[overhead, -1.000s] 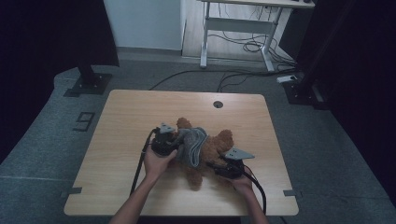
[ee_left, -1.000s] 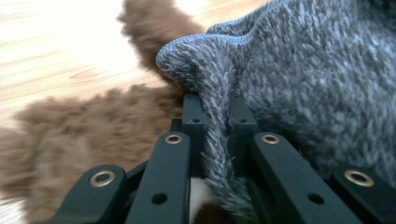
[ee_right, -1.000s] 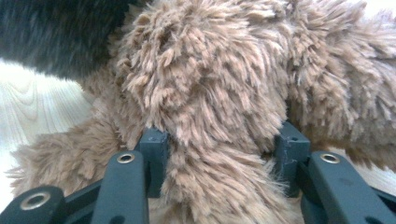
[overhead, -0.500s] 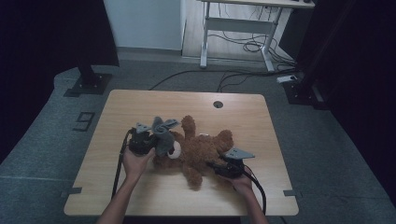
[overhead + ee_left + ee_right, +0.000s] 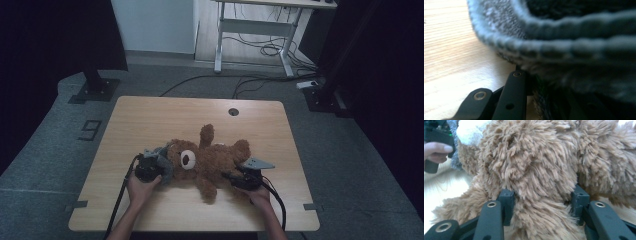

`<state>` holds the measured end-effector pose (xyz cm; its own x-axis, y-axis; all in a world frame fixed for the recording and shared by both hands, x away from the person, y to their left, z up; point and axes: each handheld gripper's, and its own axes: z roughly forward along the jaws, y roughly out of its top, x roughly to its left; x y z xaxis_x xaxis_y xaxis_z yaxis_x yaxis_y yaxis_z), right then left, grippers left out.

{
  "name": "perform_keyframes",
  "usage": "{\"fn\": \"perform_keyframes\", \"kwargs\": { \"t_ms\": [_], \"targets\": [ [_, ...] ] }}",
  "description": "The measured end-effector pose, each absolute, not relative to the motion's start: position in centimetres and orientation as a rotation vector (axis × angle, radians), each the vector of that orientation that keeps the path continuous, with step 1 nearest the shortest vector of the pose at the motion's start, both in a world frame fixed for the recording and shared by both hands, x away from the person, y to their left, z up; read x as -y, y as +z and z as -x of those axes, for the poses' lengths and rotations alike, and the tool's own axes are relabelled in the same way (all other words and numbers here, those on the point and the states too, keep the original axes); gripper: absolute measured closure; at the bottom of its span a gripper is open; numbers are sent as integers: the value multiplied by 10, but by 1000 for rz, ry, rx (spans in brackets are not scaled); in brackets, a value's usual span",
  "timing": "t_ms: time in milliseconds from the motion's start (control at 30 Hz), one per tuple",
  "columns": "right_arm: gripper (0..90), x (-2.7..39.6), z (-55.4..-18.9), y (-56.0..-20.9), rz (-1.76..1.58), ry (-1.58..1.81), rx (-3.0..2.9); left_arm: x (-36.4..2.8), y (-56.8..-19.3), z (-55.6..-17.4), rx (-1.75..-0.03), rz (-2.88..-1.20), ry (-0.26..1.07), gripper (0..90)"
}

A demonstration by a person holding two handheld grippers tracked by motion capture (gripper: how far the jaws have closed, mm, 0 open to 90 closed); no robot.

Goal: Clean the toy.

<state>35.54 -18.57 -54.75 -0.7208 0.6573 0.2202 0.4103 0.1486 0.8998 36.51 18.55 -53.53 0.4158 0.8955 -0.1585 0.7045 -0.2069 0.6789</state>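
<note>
A brown teddy bear [image 5: 215, 160] lies on its back across the middle of the wooden table [image 5: 150, 120], its white muzzle toward the left. A grey knitted garment [image 5: 163, 156] is bunched just off the bear's head. My left gripper [image 5: 159, 164] is shut on that garment; in the left gripper view the ribbed knit [image 5: 564, 42] hangs over the jaws of my left gripper [image 5: 536, 82]. My right gripper [image 5: 232, 176] is shut on the bear's lower body, with shaggy fur [image 5: 536, 170] pressed between the jaws of my right gripper [image 5: 543, 195].
A round cable hole [image 5: 233, 111] sits near the table's far edge. Behind the table stands a white desk frame [image 5: 255, 30] with cables on the floor. A black stand base [image 5: 92, 90] is at the far left. The person's left hand [image 5: 435, 151] appears in the right gripper view.
My left gripper has pulled the grey garment leftward and down, from the bear's body over its head and off. The bear's face is now uncovered. The right gripper stayed put.
</note>
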Motion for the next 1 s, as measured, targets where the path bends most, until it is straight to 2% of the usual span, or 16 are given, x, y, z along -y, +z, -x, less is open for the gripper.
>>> {"fn": "perform_keyframes", "kwargs": {
  "t_ms": [167,367,600,800,1000],
  "targets": [
    [519,190,-357,-549,-1071,1622,-2189,-191,-519,-356,-1316,-1923,360,816],
    [519,190,-356,-548,-1064,1615,-2189,-203,-473,-354,-1270,-1790,433,813],
    [521,185,-358,-547,-1039,1582,-2167,-164,-426,-364,-1124,-1770,486,802],
    [525,181,-366,-547,-1048,1557,-2121,-122,-428,-390,-1106,-1847,473,802],
    [518,180,-367,-546,-1025,1526,-2112,-116,-447,-402,-1135,-1877,433,798]
  ]
}}
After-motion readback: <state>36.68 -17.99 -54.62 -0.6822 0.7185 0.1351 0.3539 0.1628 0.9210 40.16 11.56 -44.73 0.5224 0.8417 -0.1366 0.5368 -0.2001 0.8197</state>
